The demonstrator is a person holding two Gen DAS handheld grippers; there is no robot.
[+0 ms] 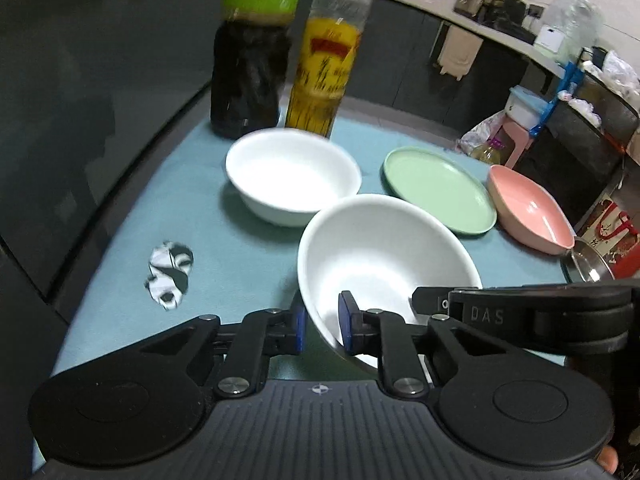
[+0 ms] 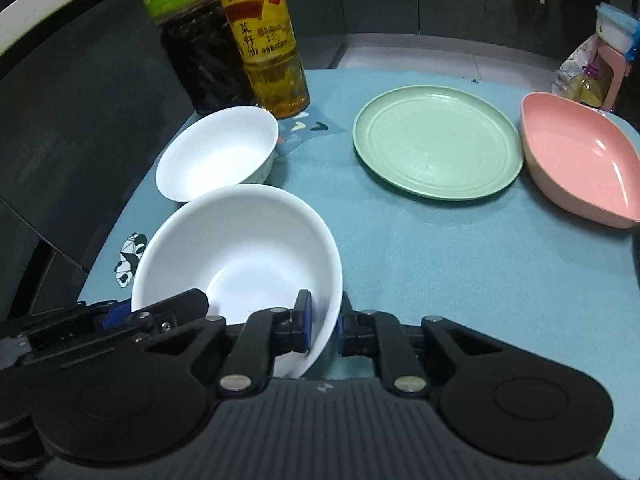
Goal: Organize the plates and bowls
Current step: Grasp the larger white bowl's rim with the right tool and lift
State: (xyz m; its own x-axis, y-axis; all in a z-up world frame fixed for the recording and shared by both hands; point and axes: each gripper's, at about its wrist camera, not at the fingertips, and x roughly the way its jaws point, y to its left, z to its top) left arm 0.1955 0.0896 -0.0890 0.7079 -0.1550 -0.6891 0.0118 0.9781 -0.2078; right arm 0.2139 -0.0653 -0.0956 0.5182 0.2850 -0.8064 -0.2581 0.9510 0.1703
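Note:
A large white bowl [image 1: 384,248] sits tilted at the near edge of the blue mat, held from both sides. My left gripper [image 1: 322,326] is shut on its left rim, one pad inside and one outside. My right gripper [image 2: 323,320] is shut on the right rim [image 2: 332,304] the same way. Behind it stands a smaller white bowl [image 2: 216,152]. A green plate [image 2: 436,140] lies flat at centre right, and a pink oval bowl [image 2: 576,160] is just right of the plate.
A dark vinegar bottle [image 2: 192,40] and a yellow oil bottle [image 2: 272,52] stand close behind the small bowl. A steel pan rim [image 1: 588,264] shows at the mat's right edge. The blue mat [image 2: 440,264] ends at dark cabinets on the left.

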